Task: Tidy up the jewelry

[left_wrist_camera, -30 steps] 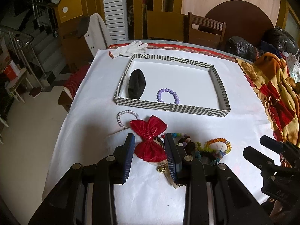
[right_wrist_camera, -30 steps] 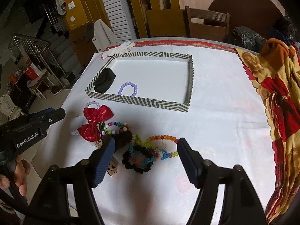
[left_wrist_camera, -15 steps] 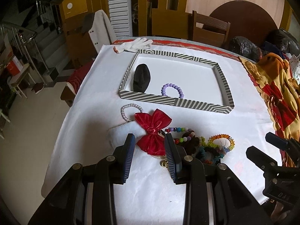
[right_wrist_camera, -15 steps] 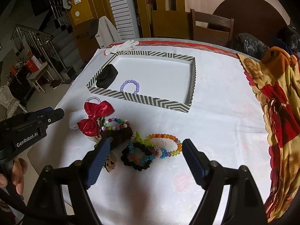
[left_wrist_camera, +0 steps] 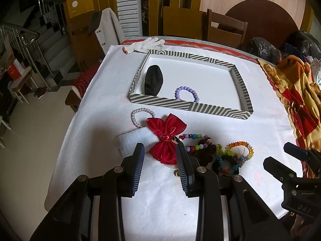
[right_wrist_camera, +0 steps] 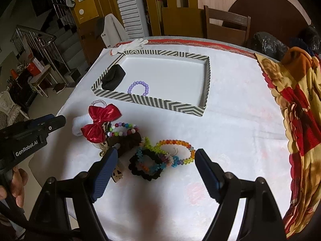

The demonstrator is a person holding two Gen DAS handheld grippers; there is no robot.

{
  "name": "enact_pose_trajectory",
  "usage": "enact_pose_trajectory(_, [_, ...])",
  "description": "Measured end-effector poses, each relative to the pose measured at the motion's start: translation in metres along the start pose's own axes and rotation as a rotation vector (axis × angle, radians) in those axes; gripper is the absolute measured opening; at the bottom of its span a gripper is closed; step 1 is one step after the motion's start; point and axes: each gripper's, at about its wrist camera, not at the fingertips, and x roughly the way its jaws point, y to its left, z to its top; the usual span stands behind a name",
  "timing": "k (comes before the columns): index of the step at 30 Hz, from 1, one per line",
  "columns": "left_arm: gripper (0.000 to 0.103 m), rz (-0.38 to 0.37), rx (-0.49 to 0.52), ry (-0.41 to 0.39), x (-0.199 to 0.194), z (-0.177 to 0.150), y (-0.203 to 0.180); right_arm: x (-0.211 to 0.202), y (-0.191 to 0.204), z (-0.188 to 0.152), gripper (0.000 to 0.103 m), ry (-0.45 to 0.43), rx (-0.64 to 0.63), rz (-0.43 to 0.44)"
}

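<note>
A striped tray [left_wrist_camera: 180,104] [right_wrist_camera: 152,101] on the white tablecloth holds a black scrunchie [left_wrist_camera: 153,80] [right_wrist_camera: 113,77] and a purple bead bracelet [left_wrist_camera: 186,93] [right_wrist_camera: 138,87]. In front of it lies a pile: a red bow [left_wrist_camera: 165,138] [right_wrist_camera: 99,122], a white fluffy band [left_wrist_camera: 136,142], a pearl ring band [left_wrist_camera: 140,114], a multicolour bead bracelet [right_wrist_camera: 122,129], a brown scrunchie [right_wrist_camera: 126,141], a black flower scrunchie [right_wrist_camera: 147,164] and an orange bead bracelet [right_wrist_camera: 176,150]. My left gripper [left_wrist_camera: 159,160] is open, just short of the bow. My right gripper [right_wrist_camera: 154,169] is wide open above the flower scrunchie.
A white glove [left_wrist_camera: 144,45] lies behind the tray. A patterned orange and red cloth [right_wrist_camera: 297,104] covers the table's right side. Black bags [left_wrist_camera: 262,48] and wooden chairs [left_wrist_camera: 224,28] stand behind. The table edge drops to the floor at left.
Both grippers have drawn back and up from the pile, so the items look smaller and farther. The jaws have kept their openings. Nothing was picked up.
</note>
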Motion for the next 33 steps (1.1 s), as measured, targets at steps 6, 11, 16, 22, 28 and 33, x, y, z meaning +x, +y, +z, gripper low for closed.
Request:
enact_pose_trajectory(6, [0.023,-0.056,-0.046,0.026,0.003,0.0,0.012,0.003,0.001,-0.001,0.083,0.005,-0.003,-0.003])
enact_pose_trajectory(11, [0.023,-0.052,-0.089,0.055,0.007,-0.002,0.035,0.01,-0.004,-0.005,0.083,0.022,0.005,-0.01])
enact_pose_trajectory(16, [0.023,-0.045,-0.113,0.087,0.014,-0.005,0.051,0.017,-0.011,-0.009,0.083,0.042,0.027,-0.003])
enact_pose_trajectory(22, [0.023,-0.082,-0.13,0.113,0.021,-0.002,0.053,0.023,-0.017,-0.012,0.083,0.047,0.04,0.009])
enact_pose_trajectory(28, [0.023,-0.166,-0.169,0.161,0.035,0.002,0.05,0.035,-0.016,-0.02,0.083,0.086,0.059,0.044])
enact_pose_trajectory(33, [0.023,-0.177,-0.148,0.183,0.045,0.006,0.04,0.036,-0.013,-0.021,0.083,0.09,0.047,0.04])
